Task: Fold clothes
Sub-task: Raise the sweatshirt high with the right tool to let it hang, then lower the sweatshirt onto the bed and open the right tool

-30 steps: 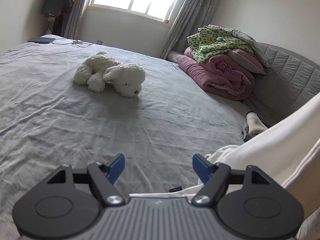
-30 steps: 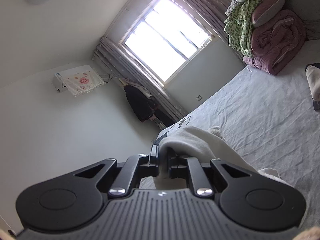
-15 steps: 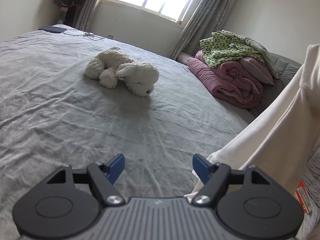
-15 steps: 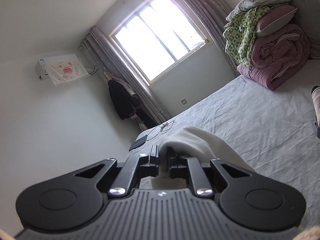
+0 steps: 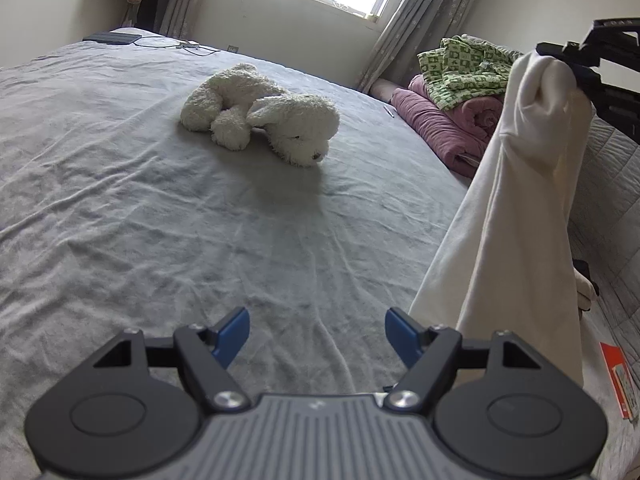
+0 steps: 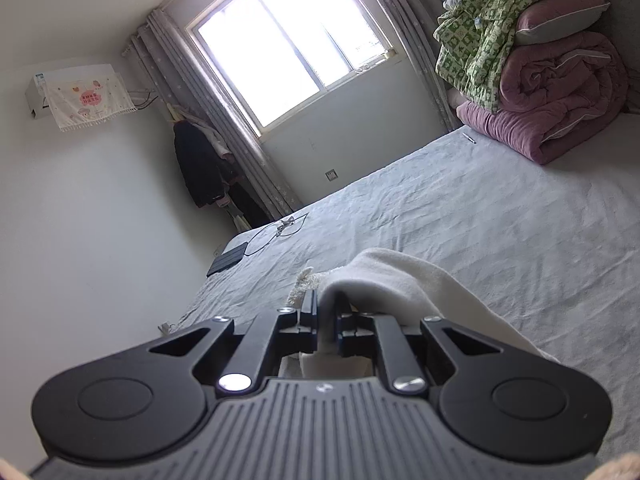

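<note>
Cream garment [image 6: 400, 280] sits pinched between the fingers of my right gripper [image 6: 328, 320], jaws nearly together with a fold of the soft cloth bunched over the tips. From my other camera I can see that same gripper high at the right edge, the cloth hanging down from it in a long drape toward the bed's near right side. My left gripper [image 5: 316, 330] is spread wide, blue pads [image 5: 232, 334] well apart and nothing between them, hovering low over the grey bedsheet [image 5: 160, 208]; the hanging cloth passes just beside its right finger, and I can't tell whether they touch. Further out, a white plush dog [image 5: 264, 114] lies on its side mid-bed. Beyond it, by the curtains, a pink quilt [image 5: 444, 128] is stacked with a green checked blanket [image 5: 464, 68] on top. A dark tablet [image 5: 112, 37] with cables rests at the far corner.
</note>
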`<state>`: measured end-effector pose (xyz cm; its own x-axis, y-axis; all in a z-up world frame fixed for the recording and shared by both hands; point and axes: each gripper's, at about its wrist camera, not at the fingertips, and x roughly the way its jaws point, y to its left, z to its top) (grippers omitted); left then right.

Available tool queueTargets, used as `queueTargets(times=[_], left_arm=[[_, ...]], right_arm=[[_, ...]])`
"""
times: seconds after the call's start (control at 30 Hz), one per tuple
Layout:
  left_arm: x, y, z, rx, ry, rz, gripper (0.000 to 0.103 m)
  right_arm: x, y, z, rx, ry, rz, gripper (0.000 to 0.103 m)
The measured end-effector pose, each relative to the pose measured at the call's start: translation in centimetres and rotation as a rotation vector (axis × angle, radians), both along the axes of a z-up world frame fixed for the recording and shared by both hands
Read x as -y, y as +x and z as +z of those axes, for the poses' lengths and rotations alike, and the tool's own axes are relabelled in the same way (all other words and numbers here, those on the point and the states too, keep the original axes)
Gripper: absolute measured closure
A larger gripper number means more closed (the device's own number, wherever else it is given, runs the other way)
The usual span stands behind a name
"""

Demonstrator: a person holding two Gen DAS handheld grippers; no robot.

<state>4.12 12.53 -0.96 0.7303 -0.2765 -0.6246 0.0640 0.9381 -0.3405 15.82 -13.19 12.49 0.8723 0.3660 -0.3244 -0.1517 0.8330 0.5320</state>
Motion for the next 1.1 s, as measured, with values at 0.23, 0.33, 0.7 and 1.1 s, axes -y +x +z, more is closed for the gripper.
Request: queueTargets(times=[0.23,0.33,0.7,1.1], left_arm=[[0.8,1.4,-1.4,-0.093,0.029,0.019,0.027],[1.0,1.8,-1.7,-0.111,0.053,0.019,0.027],[0.8,2.2,-2.5,-0.16,0.084,0.039,0.027],[0.7,2.3,-2.6,-0.166,0.078,0.039,0.027]], right_arm=[[-1.5,3.0,-3.1,-0.079,-0.011,0.001,0.09],[-2.0,4.3,-4.5,-0.123,-0.012,-0.005,0.09],[-3.6,7.7,-8.0,-0.256,-0.079,-0.014,0.086],[-3.3,7.7,-8.2,-0.314,-0.053,0.011,0.058]])
